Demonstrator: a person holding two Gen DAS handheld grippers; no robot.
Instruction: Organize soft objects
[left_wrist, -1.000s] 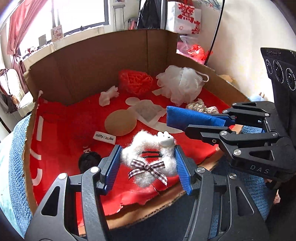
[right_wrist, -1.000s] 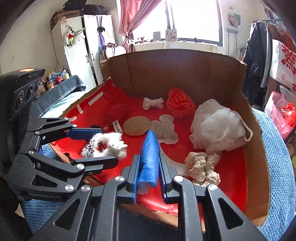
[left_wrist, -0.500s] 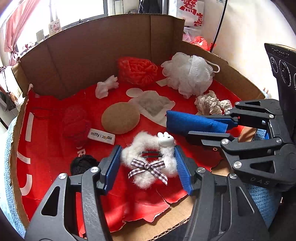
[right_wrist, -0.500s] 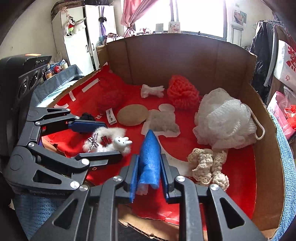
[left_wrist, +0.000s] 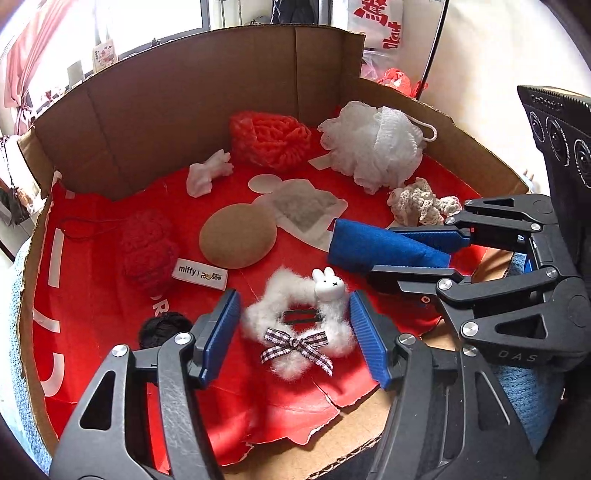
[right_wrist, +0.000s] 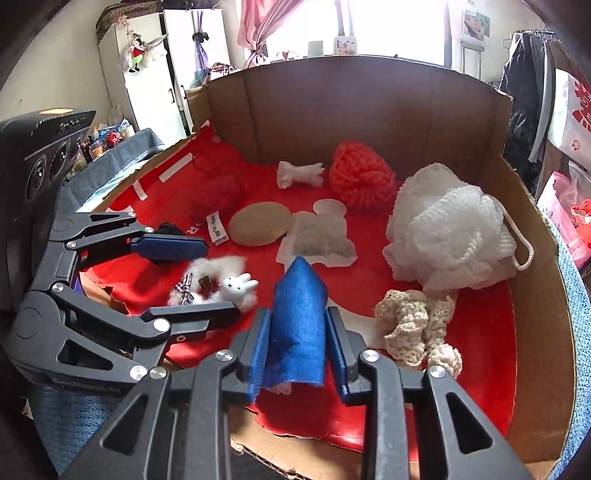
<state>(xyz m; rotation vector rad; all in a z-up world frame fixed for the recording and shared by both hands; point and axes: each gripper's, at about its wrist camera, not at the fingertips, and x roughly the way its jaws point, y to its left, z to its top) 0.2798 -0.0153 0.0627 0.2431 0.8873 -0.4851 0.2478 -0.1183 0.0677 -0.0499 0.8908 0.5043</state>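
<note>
While both sets of jaws are opening, each has a soft item between its pads inside the cardboard box (left_wrist: 155, 110). Left gripper (left_wrist: 295, 332): the white fluffy scrunchie (left_wrist: 295, 321), with its rabbit charm and checked bow, lies on the red liner (left_wrist: 92, 295) at the box's near edge. A second ago the blue pads pressed its fluff on both sides; now a visible gap stands on the left side, and the right pad sits just beside the fluff, so the jaws are open and no longer grip it. Right gripper (right_wrist: 299, 343): the blue felt roll (right_wrist: 299, 328) was pinched flat a second ago; now the pads have spread and the roll has puffed out wider between them. Its sides appear to touch both pads still, so I cannot tell whether any grip is left. The roll's tip points into the box, its base near the torn front edge of the liner.

Unchanged since the earlier frame: white mesh pouf (left_wrist: 373, 140), orange knit ball (left_wrist: 269, 136), cream crochet piece (left_wrist: 421, 203), tan round pad (left_wrist: 236, 236), dark red knit ball (left_wrist: 147, 251), black yarn ball (left_wrist: 162, 328), small white scrap (left_wrist: 207, 175). All lie in the same places on the liner.
</note>
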